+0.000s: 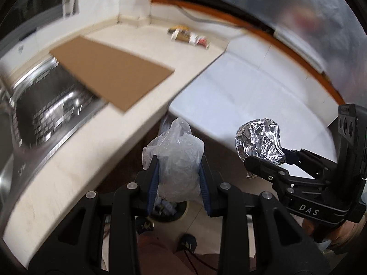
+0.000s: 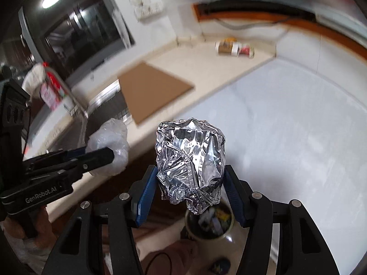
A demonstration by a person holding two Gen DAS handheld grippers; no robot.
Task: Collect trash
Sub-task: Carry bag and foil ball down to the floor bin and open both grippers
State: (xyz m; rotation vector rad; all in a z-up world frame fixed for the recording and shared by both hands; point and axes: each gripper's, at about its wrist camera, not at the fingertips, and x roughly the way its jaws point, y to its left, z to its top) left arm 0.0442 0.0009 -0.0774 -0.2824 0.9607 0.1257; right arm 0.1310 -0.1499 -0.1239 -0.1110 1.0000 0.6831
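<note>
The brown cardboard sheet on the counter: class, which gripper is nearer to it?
Left. The left gripper, holding the plastic bag, is beside the counter edge below the cardboard sheet; the right gripper, holding the foil ball, sits farther out.

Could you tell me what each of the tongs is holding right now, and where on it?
Left tongs clamp a crumpled clear plastic bag across its middle; right tongs clamp a crumpled foil ball by its lower sides.

Left gripper [image 1: 179, 174] angled steeply downward, jaws partly closed and pressing both blue pads [image 1: 153, 178] on a crumpled plastic bag [image 1: 176, 160] between them. Right gripper [image 2: 190, 183] just beside it, tilted down alike, jaws set wider, clamped on a foil ball [image 2: 190, 160] bulging past the fingertips. Bare hand [image 2: 13, 229] wrapped around the left handle.
</note>
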